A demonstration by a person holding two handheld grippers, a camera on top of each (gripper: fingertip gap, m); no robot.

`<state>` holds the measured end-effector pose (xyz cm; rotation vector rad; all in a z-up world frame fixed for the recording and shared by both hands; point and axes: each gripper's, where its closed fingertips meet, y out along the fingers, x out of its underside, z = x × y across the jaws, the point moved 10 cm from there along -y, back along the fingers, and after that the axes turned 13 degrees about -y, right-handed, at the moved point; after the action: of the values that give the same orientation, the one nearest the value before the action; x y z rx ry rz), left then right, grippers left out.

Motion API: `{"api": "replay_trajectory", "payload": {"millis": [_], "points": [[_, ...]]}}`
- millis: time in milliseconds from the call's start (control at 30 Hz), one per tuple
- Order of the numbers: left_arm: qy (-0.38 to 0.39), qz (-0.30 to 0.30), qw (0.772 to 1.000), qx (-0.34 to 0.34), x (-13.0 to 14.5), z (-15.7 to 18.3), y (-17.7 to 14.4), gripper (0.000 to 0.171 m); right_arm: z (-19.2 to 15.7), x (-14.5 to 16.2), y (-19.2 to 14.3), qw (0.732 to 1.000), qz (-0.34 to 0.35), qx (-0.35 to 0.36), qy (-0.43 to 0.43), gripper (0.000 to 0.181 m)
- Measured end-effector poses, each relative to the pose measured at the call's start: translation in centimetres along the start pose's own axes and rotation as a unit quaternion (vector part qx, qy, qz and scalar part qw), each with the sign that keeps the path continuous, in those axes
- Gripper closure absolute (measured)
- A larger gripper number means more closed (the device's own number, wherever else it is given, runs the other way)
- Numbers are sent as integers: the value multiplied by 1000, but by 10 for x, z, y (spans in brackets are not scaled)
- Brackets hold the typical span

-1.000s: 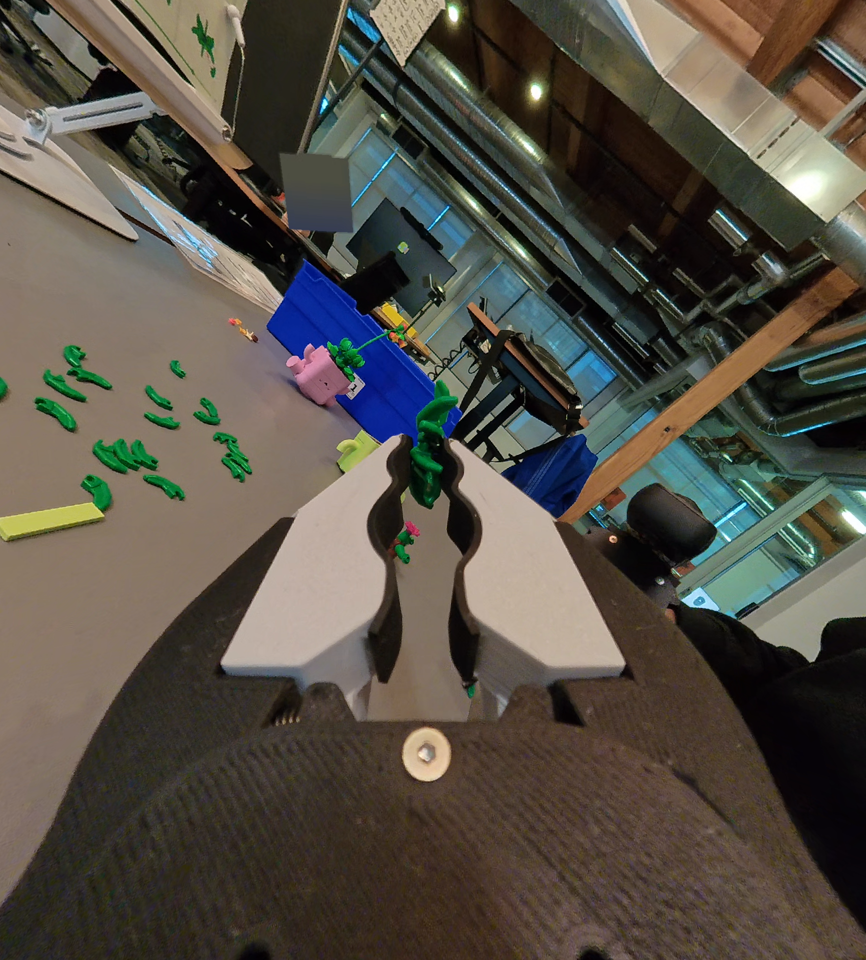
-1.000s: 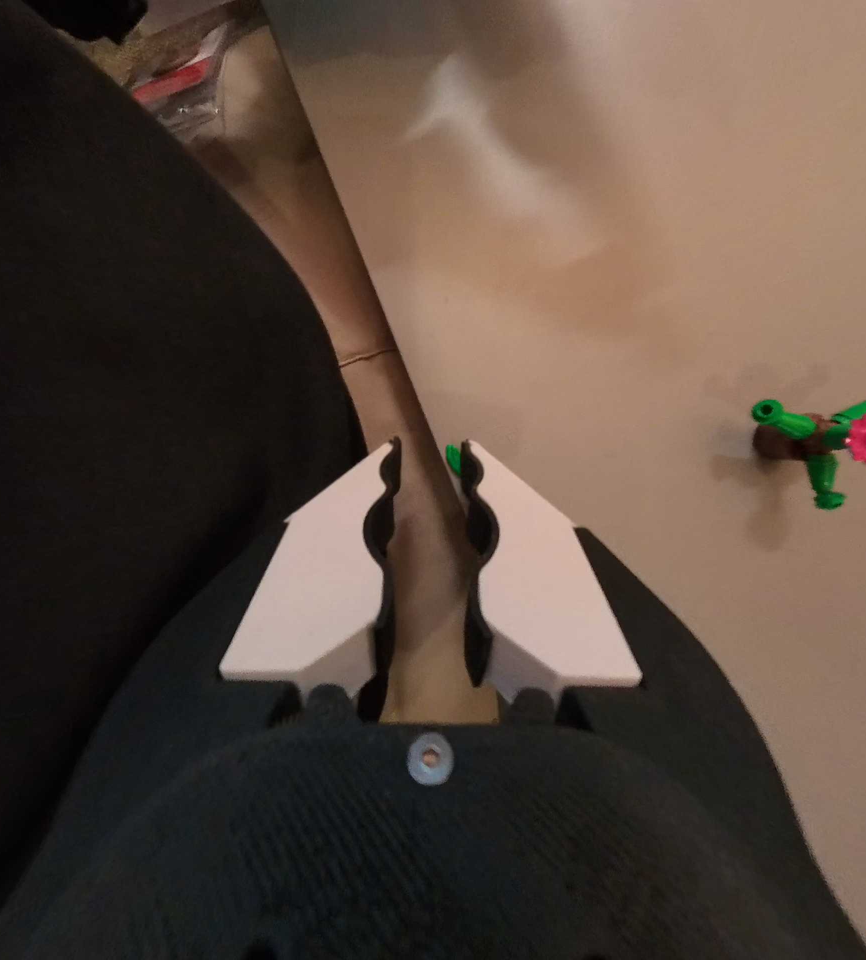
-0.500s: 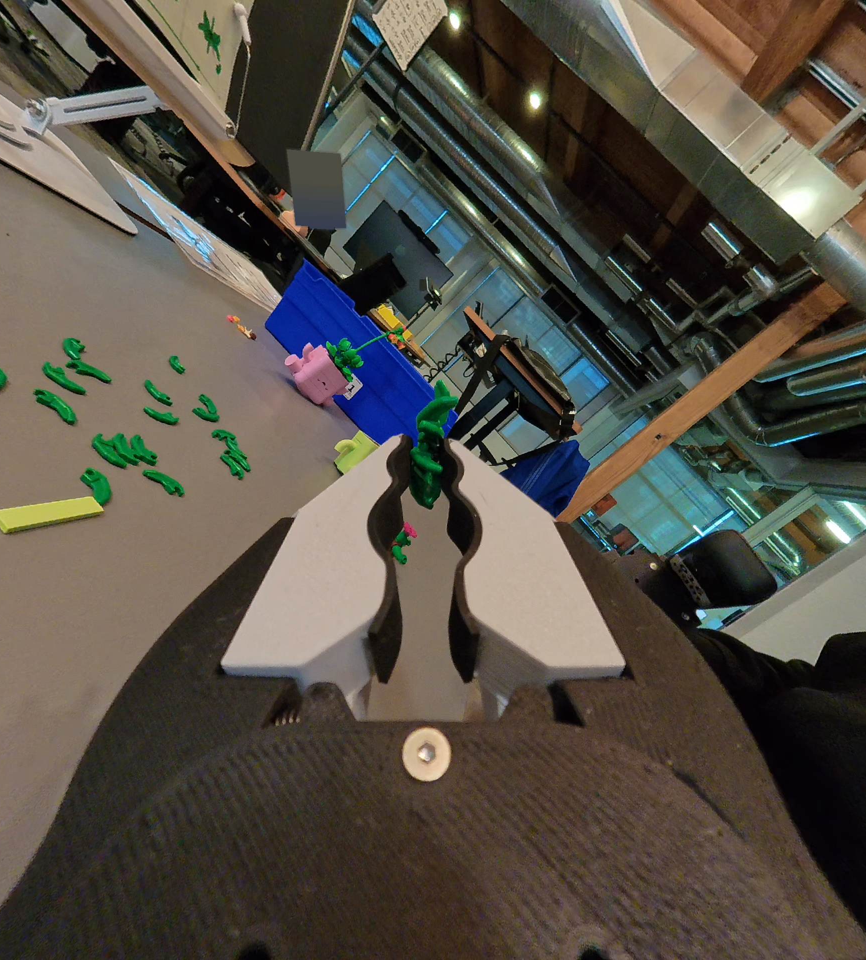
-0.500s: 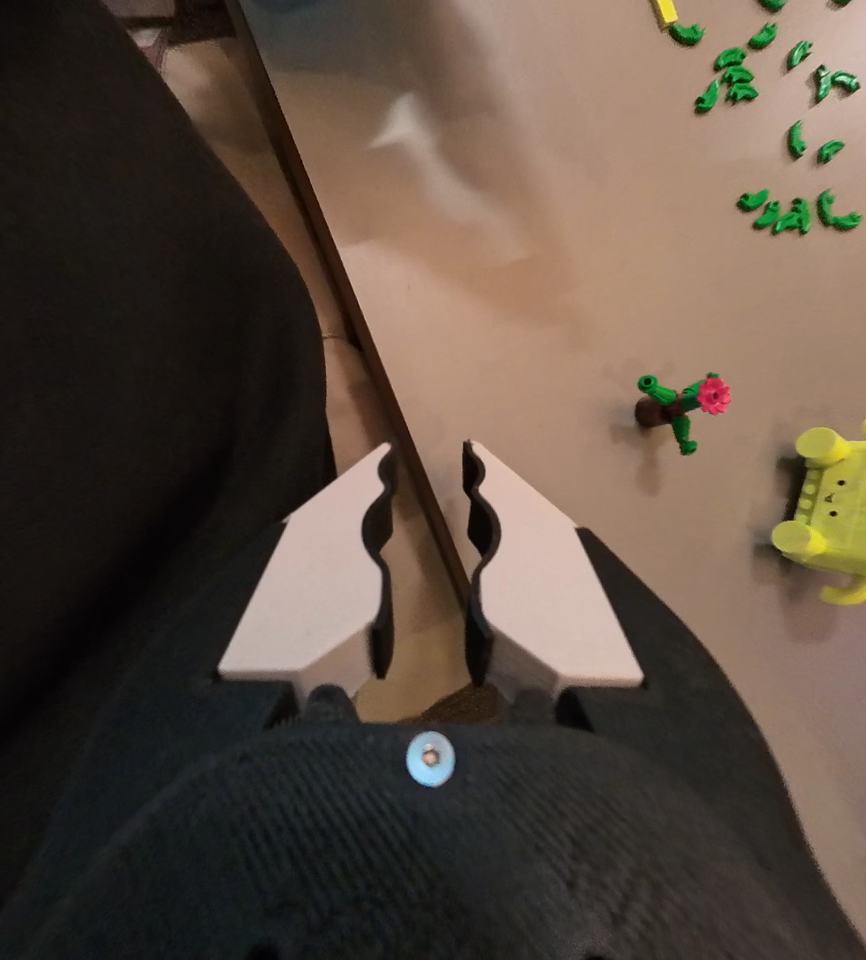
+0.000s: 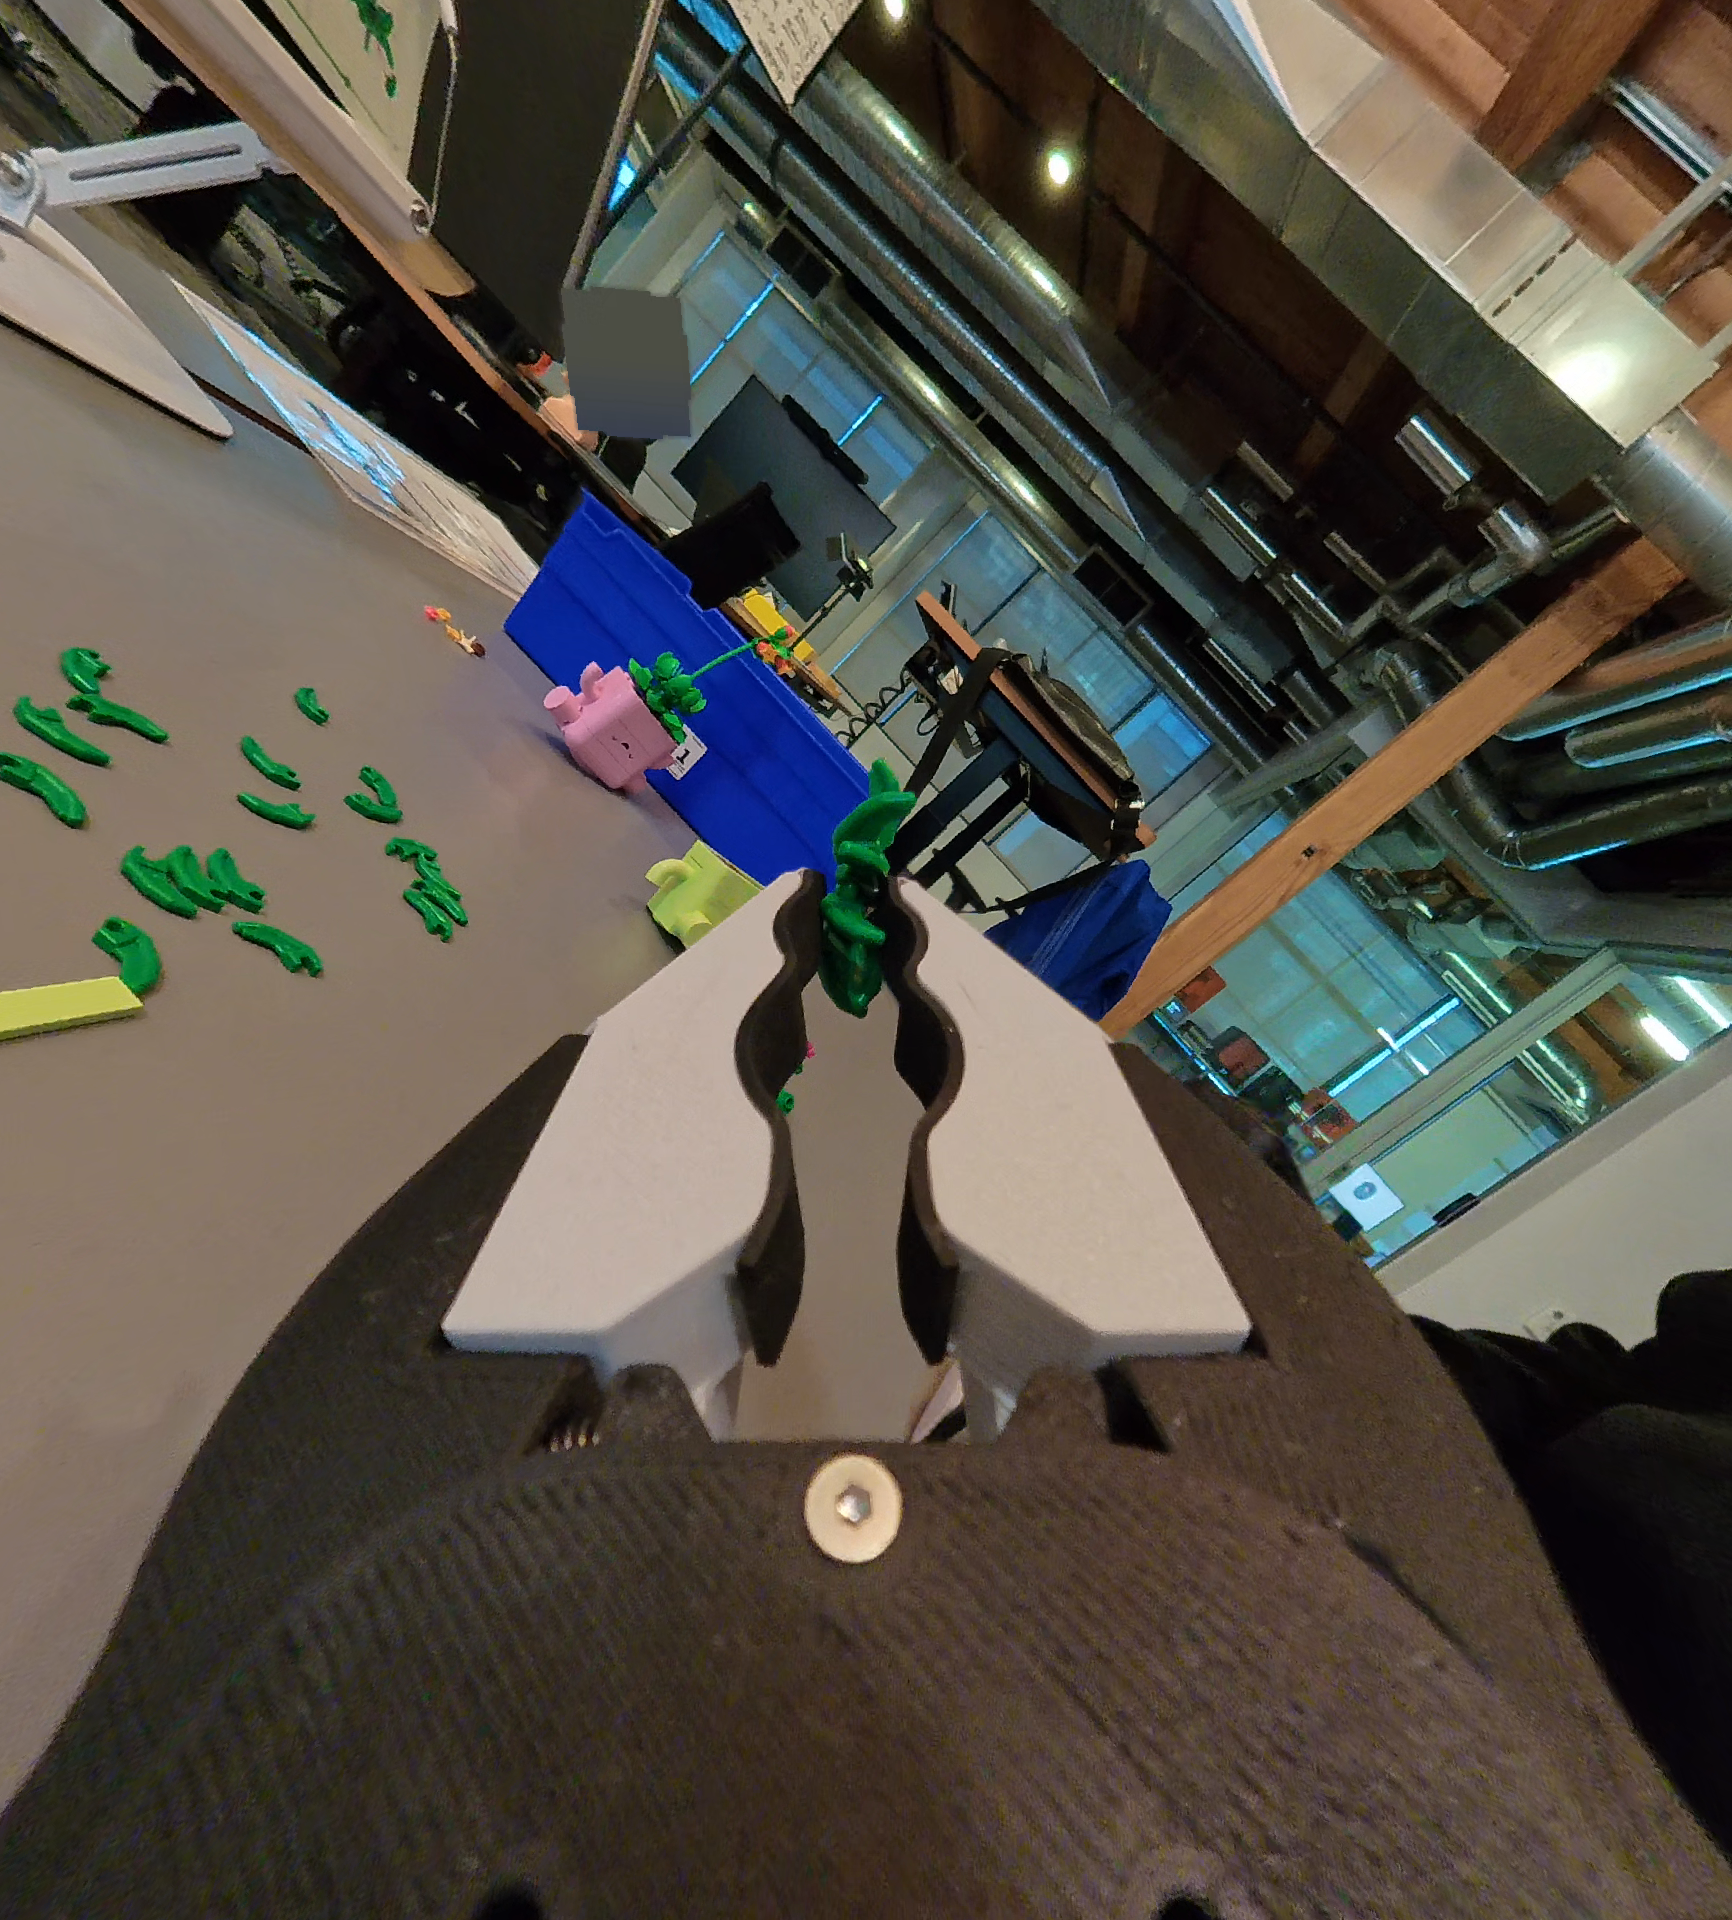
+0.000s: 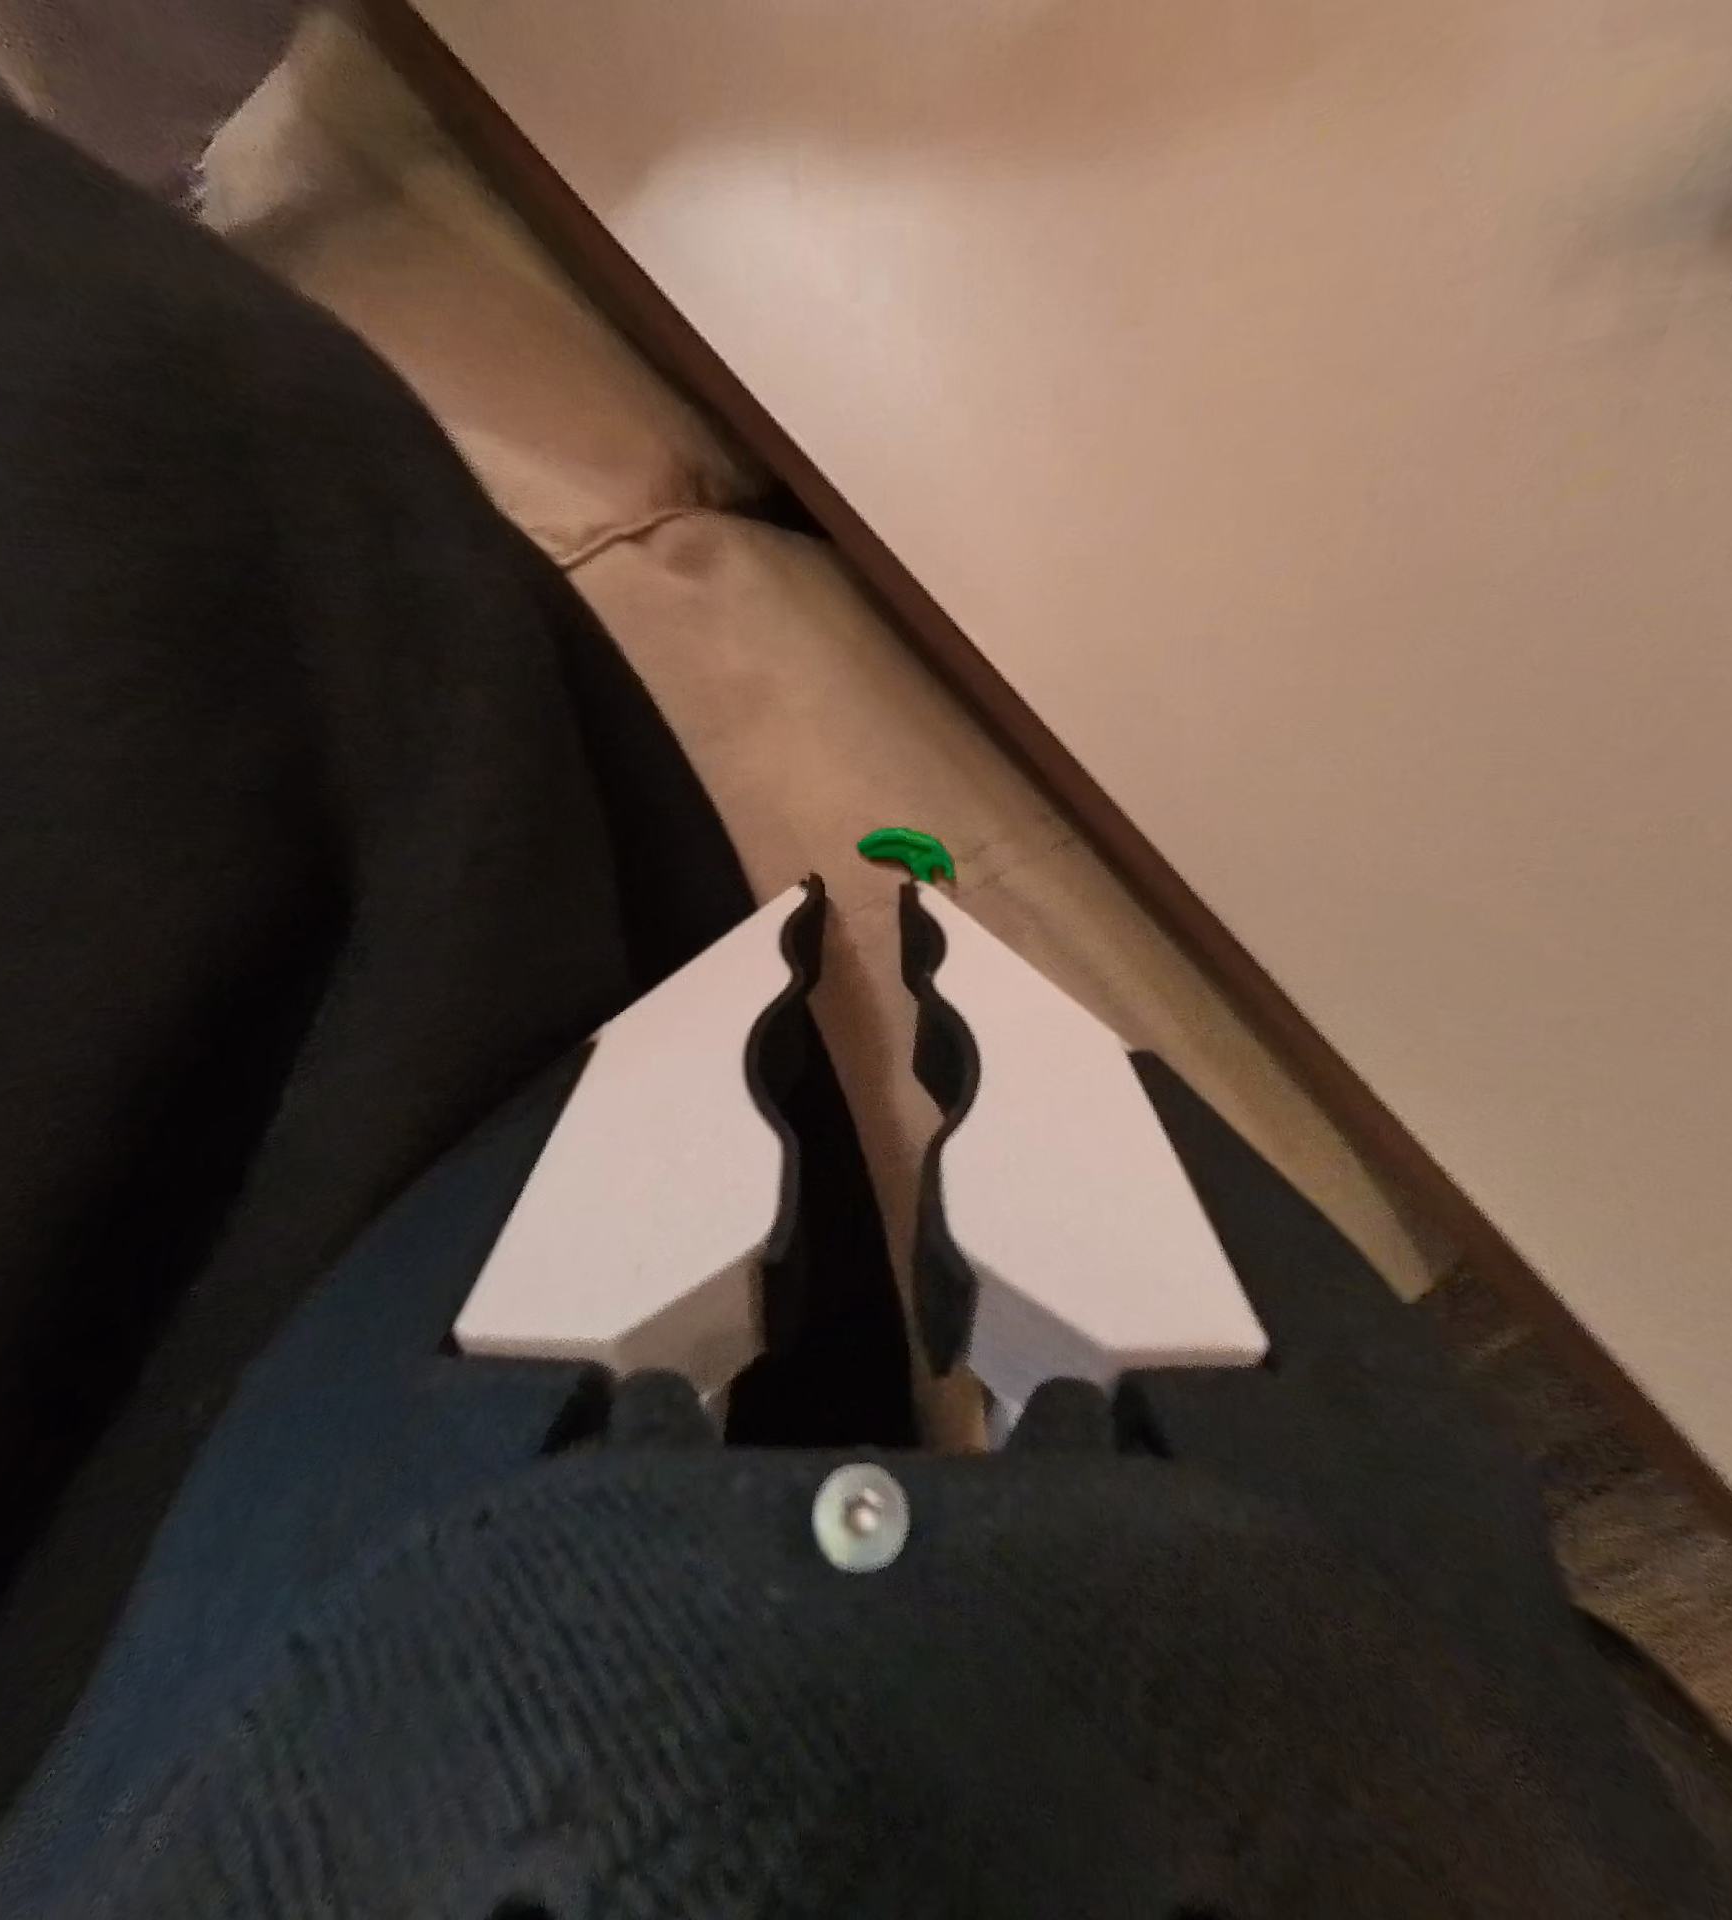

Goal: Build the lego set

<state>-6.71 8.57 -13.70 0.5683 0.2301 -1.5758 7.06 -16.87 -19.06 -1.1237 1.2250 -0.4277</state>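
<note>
My left gripper (image 5: 857,904) is shut on a green leafy stem (image 5: 860,914) that sticks up past its tips, held above the grey table (image 5: 218,1143). Several loose green leaf pieces (image 5: 187,878) lie on the table to the left. A small piece with a pink flower (image 5: 802,1060) shows low between the fingers. My right gripper (image 6: 862,888) is open and empty, below the table edge (image 6: 945,644) over a tan trouser leg (image 6: 737,644). A single green leaf (image 6: 903,852) lies on that leg just past the right fingertip.
A pink pot with a green plant (image 5: 618,732), a lime pot (image 5: 701,894) and a blue bin (image 5: 706,686) stand at the far side of the table. A lime flat plate (image 5: 20,1018) lies at the left. A dark sleeve (image 6: 166,727) fills the left of the right wrist view. The tips of one gripper are about 25 cm away from the tips of the other. The right gripper is farther from the lime flat plate (image 5: 20,1018), some 30 cm, than the left, some 15 cm.
My right gripper swung from over the table back past its edge to the lap, and the green leaf now shows at its tips. The left gripper keeps its hold and barely moved.
</note>
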Motion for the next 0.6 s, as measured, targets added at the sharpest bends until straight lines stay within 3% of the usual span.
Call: {"api": "replay_trajectory", "payload": {"millis": [167,600], "points": [[4,0,1000,-4,0,0,0,163,7,4,4,998,10,-11,56,158],[-7,-1,1000,1,-1,-2,0,163,5,-8,20,1000,-2,-9,-12,162]]}}
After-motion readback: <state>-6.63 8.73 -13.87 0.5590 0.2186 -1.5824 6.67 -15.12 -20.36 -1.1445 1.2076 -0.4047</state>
